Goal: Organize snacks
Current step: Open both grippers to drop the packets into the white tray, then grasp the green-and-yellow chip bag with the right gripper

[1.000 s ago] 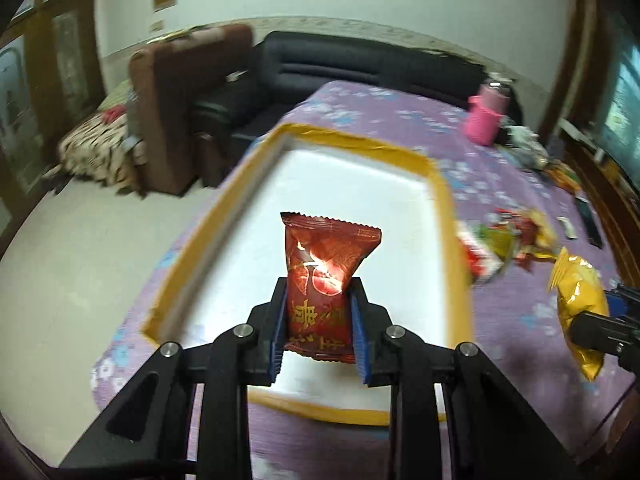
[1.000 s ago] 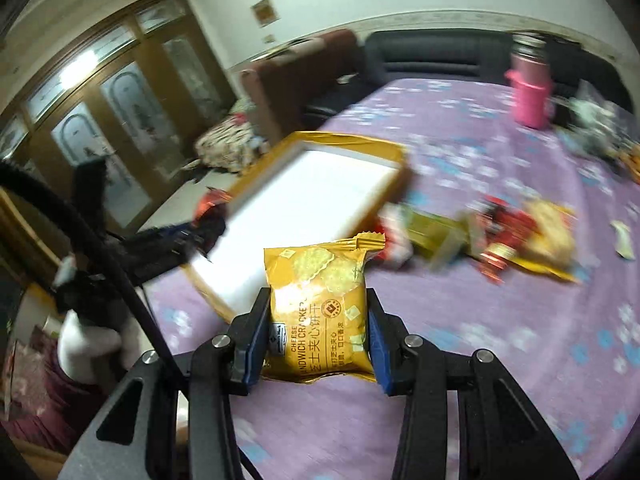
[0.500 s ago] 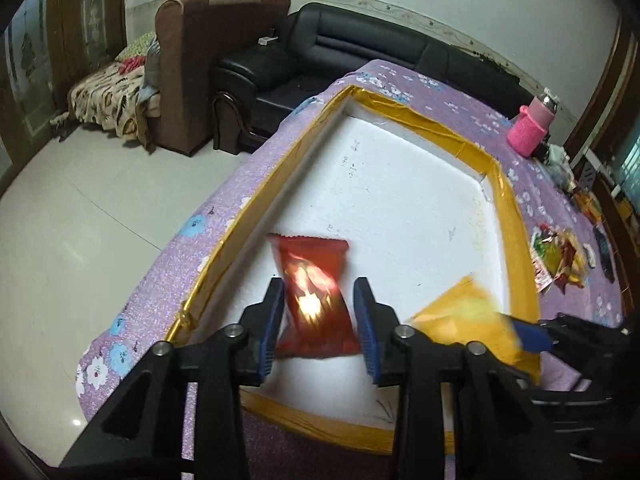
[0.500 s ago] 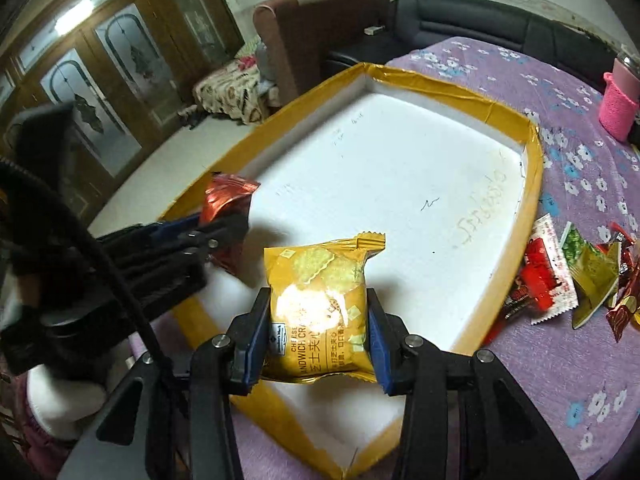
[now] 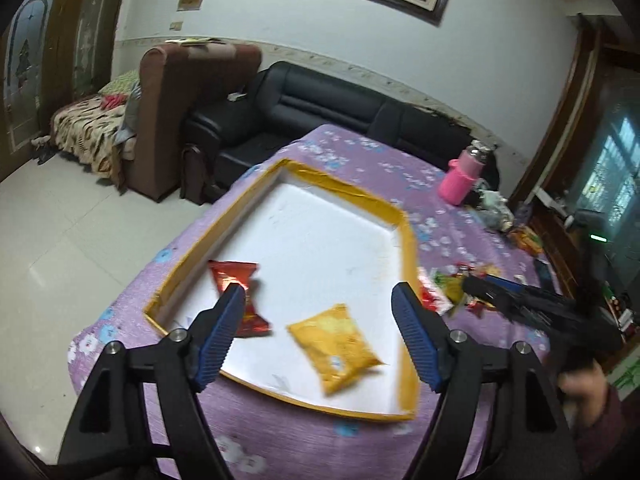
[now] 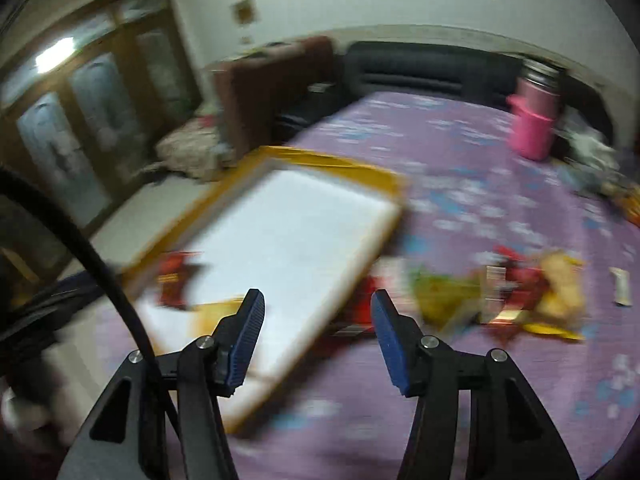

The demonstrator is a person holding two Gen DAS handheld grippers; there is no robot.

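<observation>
Both grippers empty. My left gripper [image 5: 318, 312] hangs above the near end of the tray [image 5: 408, 240] with jaws spread wide, nothing between them. My right gripper [image 6: 316, 320] is likewise wide apart and bare, pointing at the loose snack pile [image 6: 520, 300] on the purple tablecloth [image 6: 460, 148].

Red packet [image 5: 240, 300] lies flat in the tray by its left wall; yellow cracker packet [image 5: 340, 344] lies flat just beside it, toward the right wall. Rest of the snacks lie outside the tray, right of its rim.

Risks, my judgement:
- Right view is badly smeared; the wrappers overlap, so I may close on two at once or pinch only a foil edge that slips.
- Crinkly packets lie flat on cloth; fingers could snag the tablecloth and drag the tray.
- Pink bottle [image 6: 534, 120] stands well apart, low concern.
</observation>
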